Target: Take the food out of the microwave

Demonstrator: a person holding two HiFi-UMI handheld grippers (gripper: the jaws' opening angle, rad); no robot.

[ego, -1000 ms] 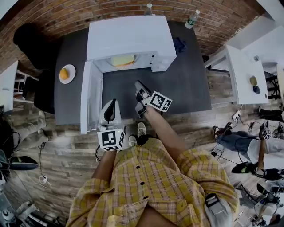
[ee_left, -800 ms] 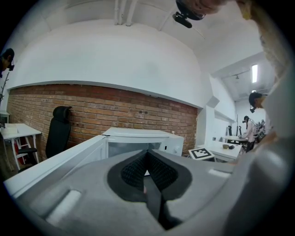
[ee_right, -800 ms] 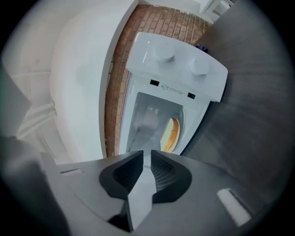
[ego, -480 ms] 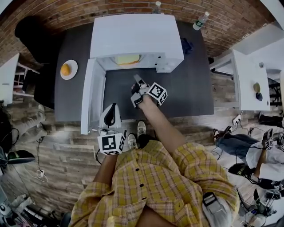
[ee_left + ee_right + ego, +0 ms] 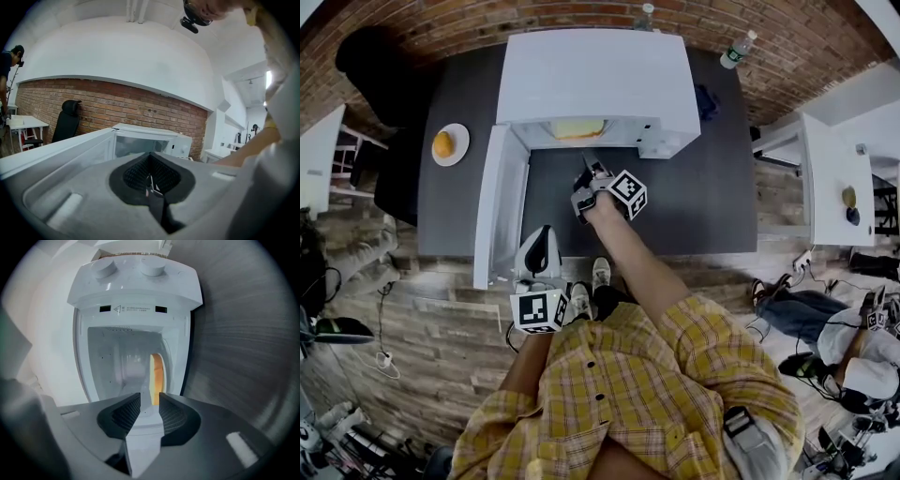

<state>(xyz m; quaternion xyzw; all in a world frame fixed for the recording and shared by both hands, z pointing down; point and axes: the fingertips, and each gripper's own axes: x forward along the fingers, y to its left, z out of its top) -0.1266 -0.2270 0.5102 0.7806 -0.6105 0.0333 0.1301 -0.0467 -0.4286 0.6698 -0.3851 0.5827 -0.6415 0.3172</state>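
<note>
1. The food point(image 5: 577, 128) point(image 5: 157, 375) is a pale yellow-orange piece lying inside the open cavity of the microwave point(image 5: 595, 80). It may be bread, but the views are too coarse to be sure.
2. The microwave is white and stands on the dark table point(image 5: 694, 197). Its door point(image 5: 500, 211) is swung open toward the head view's left.
3. In the right gripper view, which is rolled sideways, a small triangle sign and a line of print sit between two dark slots. They are on the strip below the two knobs point(image 5: 105, 268), and the print is too small to read.
4. The right gripper point(image 5: 585, 172) point(image 5: 150, 405) points into the cavity from just in front of it. Its jaws have just been opening and stand well apart with nothing between them. The food shows beyond the gap, untouched.
5. The left gripper point(image 5: 540, 234) point(image 5: 150, 180) is near the door's outer end. Its jaws are pressed together and hold nothing.
6. Each gripper's cube carries black-and-white square markers.
7. A plate point(image 5: 460, 140) with an orange point(image 5: 442, 145) sits on the table left of the door. A bottle point(image 5: 738, 49) lies at the far right corner.
</note>
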